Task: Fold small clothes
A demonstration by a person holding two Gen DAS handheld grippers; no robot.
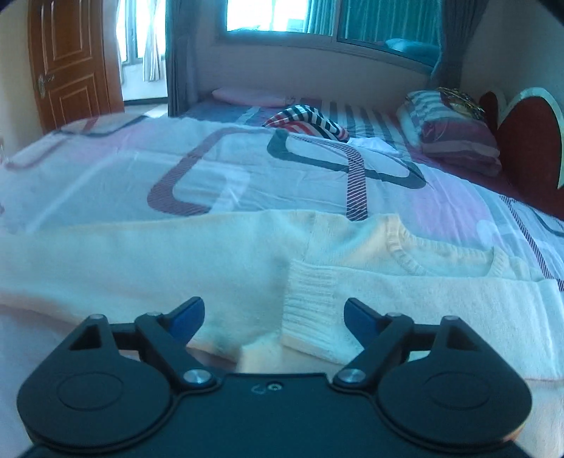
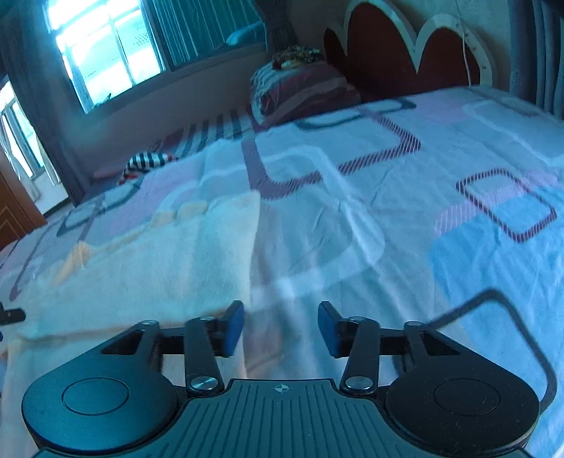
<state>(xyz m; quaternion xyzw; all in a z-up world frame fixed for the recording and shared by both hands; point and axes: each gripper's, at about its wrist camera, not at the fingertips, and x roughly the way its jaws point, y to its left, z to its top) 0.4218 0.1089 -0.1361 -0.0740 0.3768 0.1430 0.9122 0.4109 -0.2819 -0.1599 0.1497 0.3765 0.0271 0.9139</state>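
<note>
Blown-out daylight from the window (image 1: 268, 14), bluish cast, blurred, fisheye-curved edges.

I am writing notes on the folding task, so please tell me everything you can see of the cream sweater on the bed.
The sweater is a pale cream knit that looks soft and fuzzy. It lies flat on the patterned bedsheet, spread sideways. Its ribbed collar shows on the right, and one sleeve is folded across the body, ending in a ribbed cuff. That cuff sits between the open fingers of the left gripper, which do not pinch it. In the right wrist view its straight edge lies ahead of the open right gripper.
</note>
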